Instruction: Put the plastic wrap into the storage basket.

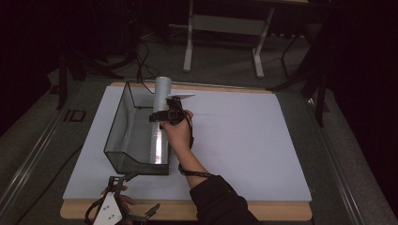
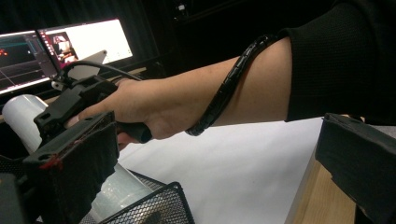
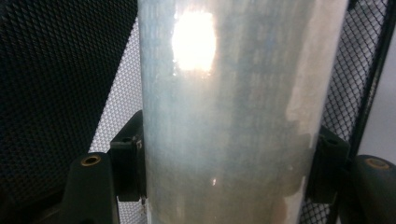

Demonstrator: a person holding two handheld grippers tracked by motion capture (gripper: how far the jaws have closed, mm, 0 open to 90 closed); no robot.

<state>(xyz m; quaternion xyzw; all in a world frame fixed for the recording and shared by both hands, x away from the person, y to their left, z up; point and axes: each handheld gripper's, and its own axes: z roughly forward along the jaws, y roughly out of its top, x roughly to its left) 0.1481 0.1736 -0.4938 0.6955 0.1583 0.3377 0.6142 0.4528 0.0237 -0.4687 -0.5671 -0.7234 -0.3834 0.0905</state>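
A long silvery roll [image 1: 162, 91] leans inside a black mesh basket [image 1: 118, 126] on the left of the white table top; its upper end sticks out over the far rim. My right gripper [image 1: 161, 116] is shut on the roll about halfway up. In the right gripper view the roll [image 3: 224, 116] passes between my right gripper [image 3: 227, 163], whose pads [image 3: 127, 158] press both its sides, with basket mesh [image 3: 51, 70] behind. My left gripper [image 1: 136, 194] hovers at the table's front edge, just before the basket's near corner. In its own view my left gripper [image 2: 215, 177] is open and holds nothing.
The white sheet [image 1: 244, 136] covers a wooden table whose front edge [image 1: 263, 210] shows bare. My right forearm [image 2: 196, 93], wrapped by a spiral cable, crosses in front of the left gripper. Monitors [image 2: 79, 42] glow behind. A second table's legs [image 1: 188, 42] stand beyond.
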